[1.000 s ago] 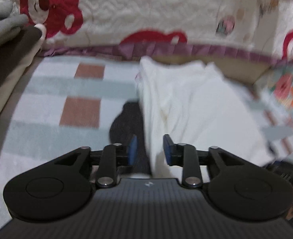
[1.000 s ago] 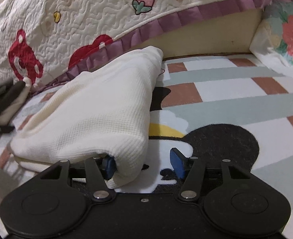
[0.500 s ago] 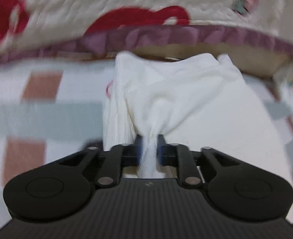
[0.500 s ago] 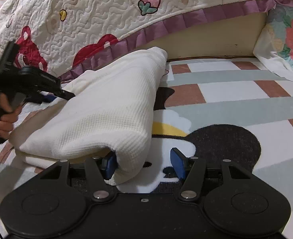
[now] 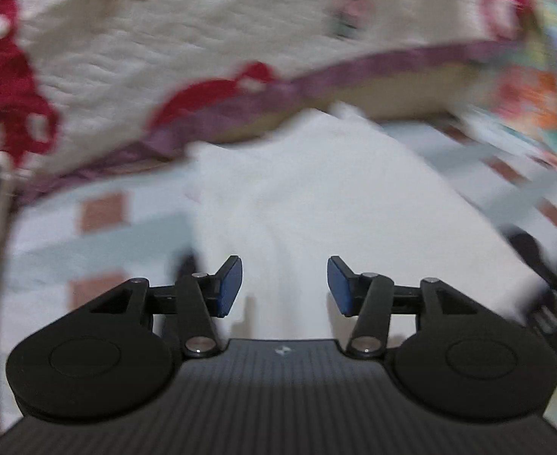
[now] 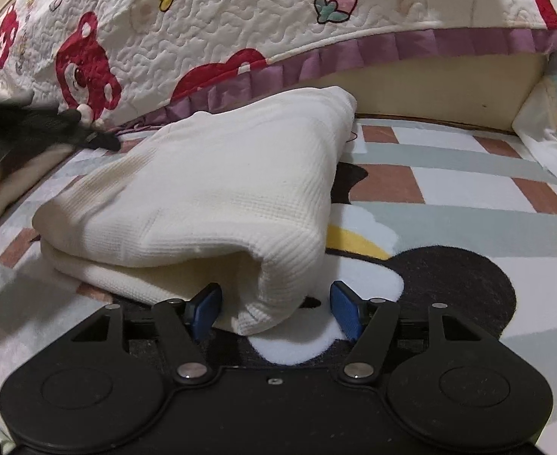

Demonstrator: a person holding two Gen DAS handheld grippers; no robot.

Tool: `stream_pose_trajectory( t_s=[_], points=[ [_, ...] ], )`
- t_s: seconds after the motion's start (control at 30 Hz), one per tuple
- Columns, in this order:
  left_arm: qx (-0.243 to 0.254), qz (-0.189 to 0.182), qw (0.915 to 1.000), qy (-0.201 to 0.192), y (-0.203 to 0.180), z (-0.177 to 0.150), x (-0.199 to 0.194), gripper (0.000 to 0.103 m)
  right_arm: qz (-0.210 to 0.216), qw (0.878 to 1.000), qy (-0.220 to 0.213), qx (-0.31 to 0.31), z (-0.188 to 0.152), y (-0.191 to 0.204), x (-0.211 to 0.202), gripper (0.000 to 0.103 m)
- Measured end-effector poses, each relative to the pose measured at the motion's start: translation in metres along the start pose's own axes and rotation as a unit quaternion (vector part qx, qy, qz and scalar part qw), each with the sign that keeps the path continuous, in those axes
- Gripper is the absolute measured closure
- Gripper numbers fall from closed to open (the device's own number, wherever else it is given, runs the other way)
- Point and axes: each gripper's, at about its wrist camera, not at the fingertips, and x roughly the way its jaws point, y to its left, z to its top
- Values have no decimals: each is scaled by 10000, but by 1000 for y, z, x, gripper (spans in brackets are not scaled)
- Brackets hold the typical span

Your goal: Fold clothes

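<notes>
The folded cream waffle-knit garment [image 6: 218,193] lies on the checked rug [image 6: 468,197]. Left claw [image 5: 284,286] gapes above it — empty. Right claw [image 6: 274,309] is spread around its corner — unclamped.

Both wrist views sit low, sharing the cream garment [image 6: 210,189].

Right gripper [image 6: 274,309] at 6 o'clock, jaws spread wide, blue pads either side of a hanging corner of the folded cream waffle-knit garment [image 6: 210,197]. Garment lies on patterned rug [image 6: 468,220], centre-left. Bear-print quilt [image 6: 210,26] with purple ruffle at 12 o'clock. Blurred dark object at 9 o'clock, unclear.
</notes>
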Motion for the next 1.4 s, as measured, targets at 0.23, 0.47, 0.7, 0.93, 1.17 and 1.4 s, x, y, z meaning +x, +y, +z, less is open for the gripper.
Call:
stream_pose_trajectory(
  t_s=[0.23, 0.47, 0.7, 0.93, 1.17, 1.4],
  points=[
    [194, -257, 9990, 297, 6, -45, -4, 53, 517, 9959, -131, 737, 18, -23, -10, 88],
    [1078, -70, 9937, 288, -15, -51, -26, 50, 910, 9877, -451, 1190, 51, -28, -32, 88],
    [1141, -550, 9893, -718, -35, -44, -48, 37, 996, 9857, -514, 1257, 69, -26, -38, 88],
    [1659, -272, 9844, -528, -58, -39, -12, 21, 1081, 9836, -577, 1323, 87, -24, -44, 88],
    [2043, 812, 9751, -280, -61, -30, 14, 65, 1185, 9826, -675, 1260, 87, -28, -48, 88],
    [2115, 1129, 9689, -619, -57, -14, -40, 87, 1459, 9811, -725, 1042, 76, -27, -72, 88]
  ],
)
